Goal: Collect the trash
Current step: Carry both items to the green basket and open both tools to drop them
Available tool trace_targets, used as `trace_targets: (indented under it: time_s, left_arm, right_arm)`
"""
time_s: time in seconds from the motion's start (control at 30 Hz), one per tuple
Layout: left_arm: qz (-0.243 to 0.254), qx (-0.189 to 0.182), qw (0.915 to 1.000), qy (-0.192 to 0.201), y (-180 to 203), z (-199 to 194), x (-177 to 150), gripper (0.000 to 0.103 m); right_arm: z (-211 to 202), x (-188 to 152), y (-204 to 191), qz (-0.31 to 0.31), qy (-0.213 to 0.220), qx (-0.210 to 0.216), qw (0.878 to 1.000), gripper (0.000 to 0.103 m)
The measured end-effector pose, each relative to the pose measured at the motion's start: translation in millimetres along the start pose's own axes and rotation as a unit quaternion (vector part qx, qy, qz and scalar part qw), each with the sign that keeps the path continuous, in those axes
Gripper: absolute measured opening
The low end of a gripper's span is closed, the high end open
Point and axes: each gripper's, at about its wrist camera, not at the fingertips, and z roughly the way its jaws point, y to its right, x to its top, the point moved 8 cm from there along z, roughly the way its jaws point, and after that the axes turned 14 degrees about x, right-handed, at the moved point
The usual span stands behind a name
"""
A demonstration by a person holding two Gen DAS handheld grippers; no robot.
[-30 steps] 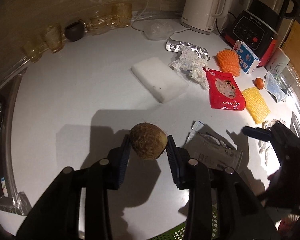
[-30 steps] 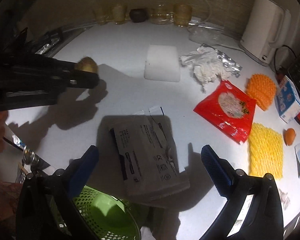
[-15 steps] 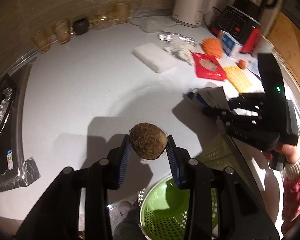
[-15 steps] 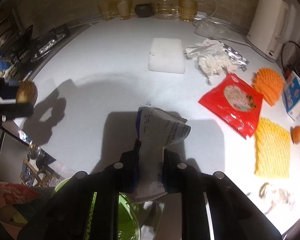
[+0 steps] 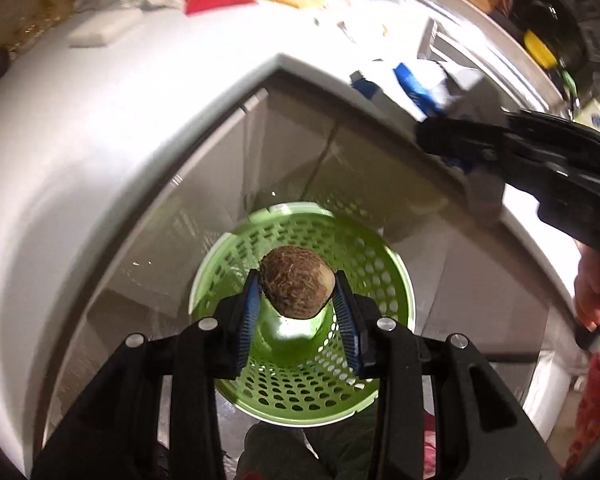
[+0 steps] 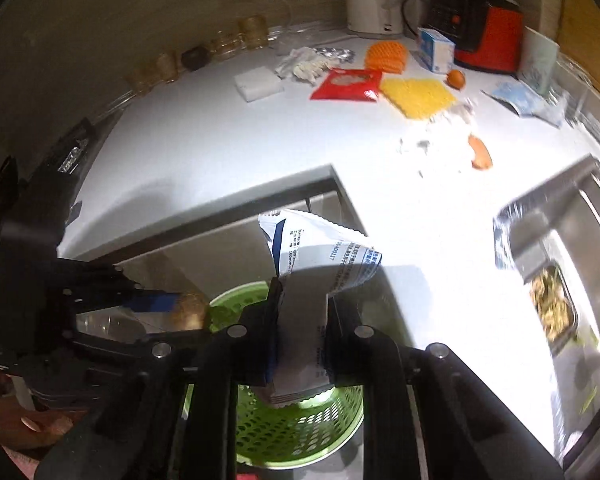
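My left gripper [image 5: 296, 304] is shut on a brown hairy round root [image 5: 297, 283] and holds it right above the green perforated bin [image 5: 364, 396] on the floor below the counter corner. My right gripper [image 6: 300, 320] is shut on a crumpled white and blue wrapper [image 6: 320, 264], also over the bin [image 6: 300, 436]. In the left wrist view the right gripper [image 5: 460, 152] with the wrapper [image 5: 416, 80] is at the upper right. In the right wrist view the left gripper [image 6: 156, 304] with the root [image 6: 188, 312] is at the left.
On the white counter [image 6: 220, 148] lie a white sponge [image 6: 258, 84], crumpled tissue [image 6: 304, 64], a red packet [image 6: 348, 85], yellow foam net [image 6: 418, 96], orange net [image 6: 386, 56], a milk carton [image 6: 436, 54] and peel scraps [image 6: 480, 152]. A sink [image 6: 548, 272] is at the right.
Both grippers have moved back off the counter and tilted down over the green bin. The left still holds the root, the right still holds the wrapper.
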Motion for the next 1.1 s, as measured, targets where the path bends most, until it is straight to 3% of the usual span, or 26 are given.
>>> trace_targets:
  time_s: [0.17,0.4,0.47,0.57,0.67,0.93,1.03,1.07,1.1]
  left_arm:
    - [0.035,-0.011,0.9992,-0.015,19.5,30.0,-25.6,0.036]
    - [0.067,0.014,0.9967,-0.044,30.9,74.9,-53.5,0.036]
    - [0.07,0.027,0.9962,-0.045,27.7,76.5,-56.1,0.049]
    - [0.07,0.03,0.9965,-0.035,24.2,67.7,-56.5,0.061]
    - [0.066,0.035,0.9969,-0.028,22.0,52.6,-53.3,0.066]
    - [0.02,0.046,0.9986,0.016,-9.0,-21.7,-43.1,0.081]
    - [0.012,0.054,0.9979,0.033,-21.6,-45.4,-38.4,0.085]
    - [0.011,0.057,0.9975,0.04,-26.4,-51.3,-37.3,0.085]
    - [0.009,0.059,0.9971,0.046,-30.2,-57.6,-35.6,0.086]
  right_arm:
    - [11.8,-59.3,4.3,0.065,0.001,-0.021,0.998,0.019]
    - [58.3,-122.6,15.3,0.129,-0.022,-0.039,0.991,0.019]
    - [60.8,-131.2,16.1,0.144,-0.021,-0.037,0.989,0.019]
    - [61.6,-136.8,17.1,0.15,-0.02,-0.041,0.988,0.019]
    - [61.1,-136.8,19.9,0.152,-0.017,-0.042,0.987,0.02]
    - [68.7,-136.2,11.6,0.137,-0.021,-0.032,0.99,0.023]
    - [73.9,-131.2,5.2,0.126,-0.024,-0.03,0.991,0.036]
    - [75.8,-129.2,2.8,0.123,-0.027,-0.029,0.992,0.054]
    - [76.4,-127.0,0.5,0.122,-0.03,-0.033,0.992,0.064]
